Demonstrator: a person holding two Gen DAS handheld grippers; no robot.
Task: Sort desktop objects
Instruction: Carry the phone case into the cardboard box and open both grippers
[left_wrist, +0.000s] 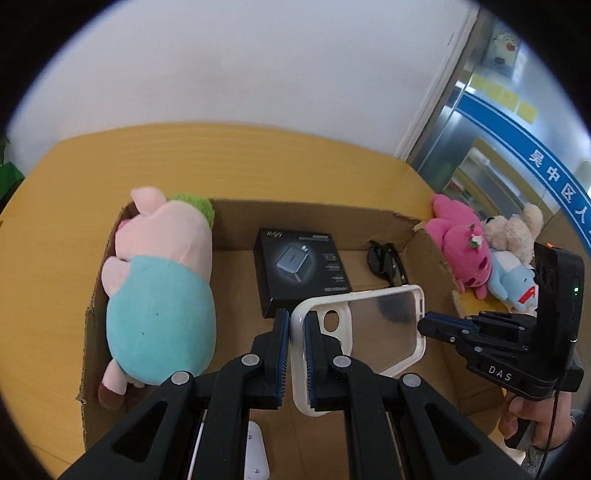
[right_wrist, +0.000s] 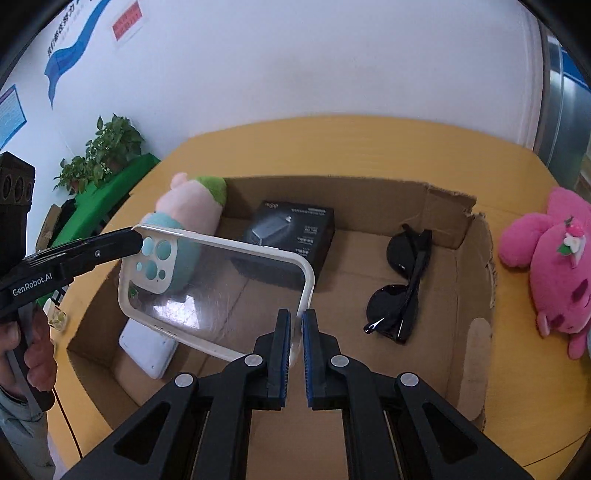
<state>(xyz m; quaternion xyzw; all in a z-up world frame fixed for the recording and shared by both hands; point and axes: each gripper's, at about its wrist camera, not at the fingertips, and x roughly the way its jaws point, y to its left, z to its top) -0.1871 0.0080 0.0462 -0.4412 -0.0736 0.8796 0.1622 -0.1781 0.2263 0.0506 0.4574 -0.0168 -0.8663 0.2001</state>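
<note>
Clamped between both my claws, nearest of all, is the clear phone case (left_wrist: 364, 328) with its white rim: my left gripper (left_wrist: 296, 332) has its jaws pinched shut on the rim at the camera-cutout end, and my right gripper (right_wrist: 296, 334) is shut on the opposite short end, so the case hangs level between them like a stretcher. I judge that I hold it by both ends because the thin flexible shell would sag or twist from one grip alone. It hangs above the open cardboard box (right_wrist: 476, 258), over the box's near-left part, not touching the floor of it. I take this to be the carry stage of the sort, with the release into the box not yet done. Below the case, against the near-left corner of the box, lies a flat white device (right_wrist: 147, 350), which I would want to clear or lay the case upon gently. Farther in, along the left wall, a plush pig (left_wrist: 159, 280) in a teal shirt lies lengthwise, taking that whole side. A black product box (left_wrist: 299, 266) sits flat toward the far wall, near its middle, and folded black sunglasses (right_wrist: 402, 280) rest toward the right wall, well apart from it. Outside the box, on the yellow table (right_wrist: 369, 147) past the torn far-right corner, a pink plush (right_wrist: 554, 258) and a cream plush bear (left_wrist: 513, 229) lie together, seemingly still unsorted.
</note>
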